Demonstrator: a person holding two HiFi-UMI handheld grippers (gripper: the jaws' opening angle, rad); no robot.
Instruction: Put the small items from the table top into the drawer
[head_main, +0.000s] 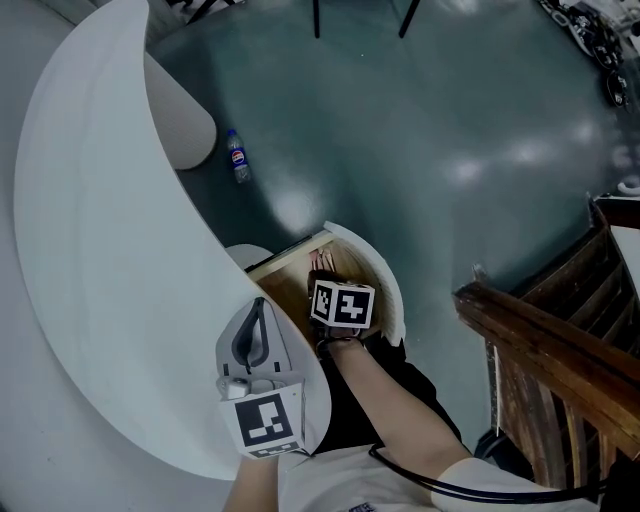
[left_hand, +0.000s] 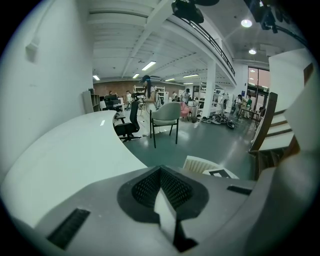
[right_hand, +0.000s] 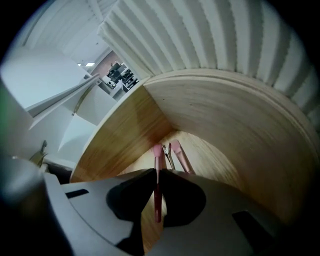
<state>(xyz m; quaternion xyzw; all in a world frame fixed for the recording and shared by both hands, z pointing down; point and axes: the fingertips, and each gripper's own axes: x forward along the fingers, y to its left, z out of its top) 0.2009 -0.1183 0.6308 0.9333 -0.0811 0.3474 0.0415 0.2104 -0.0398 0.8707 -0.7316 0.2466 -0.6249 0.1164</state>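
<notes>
The drawer (head_main: 285, 278) stands open beside the curved white table (head_main: 100, 250), its wooden inside (right_hand: 210, 115) showing. My right gripper (right_hand: 156, 172) reaches down into it, marker cube (head_main: 342, 305) on top, and is shut on a thin pink stick (right_hand: 157, 200) that runs between the pads. A second pink stick (right_hand: 182, 156) and a small metal clip (right_hand: 169, 156) lie on the drawer floor just beyond. My left gripper (head_main: 258, 308) rests above the table edge with its jaws (left_hand: 160, 172) together and nothing in them.
The ribbed white drawer front (head_main: 388, 285) curves round the right gripper. A plastic bottle (head_main: 238, 156) lies on the grey floor, with a pale chair seat (head_main: 185, 125) near the table. A wooden railing (head_main: 540, 350) stands at the right. Chairs (left_hand: 165, 116) stand farther off.
</notes>
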